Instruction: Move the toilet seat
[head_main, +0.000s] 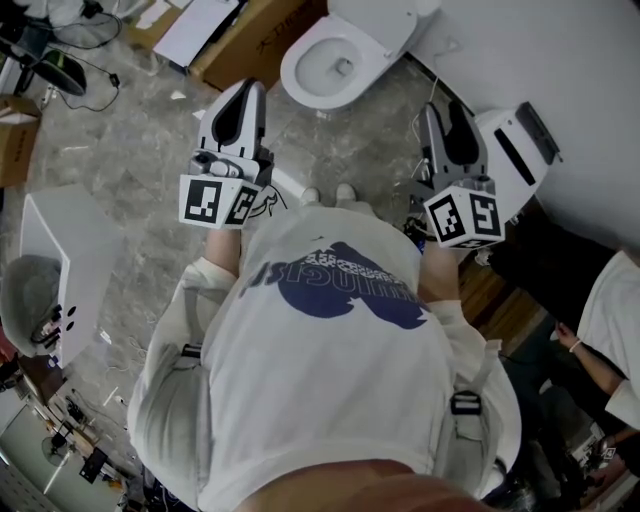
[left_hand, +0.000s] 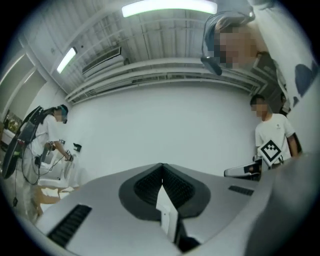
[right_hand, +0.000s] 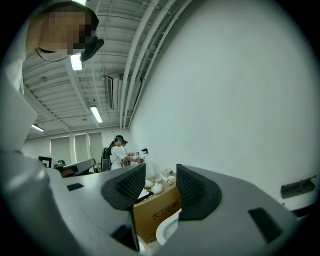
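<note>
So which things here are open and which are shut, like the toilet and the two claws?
Toilet: open, you can see down inside.
Left claw: shut, nothing in it.
Right claw: open, nothing in it.
Cardboard box: small white things lying on top.

A bare test lab or workshop, not a bathroom; a toilet (head_main: 340, 55) stands on the open grey stone-patterned floor (head_main: 130, 160) beside a cardboard box (head_main: 255, 45); cables (head_main: 90, 75) trail nearby; exposed pipes (right_hand: 145, 50) and strip lights (left_hand: 170, 7) run overhead; other people (right_hand: 119, 152) work at equipment.
</note>
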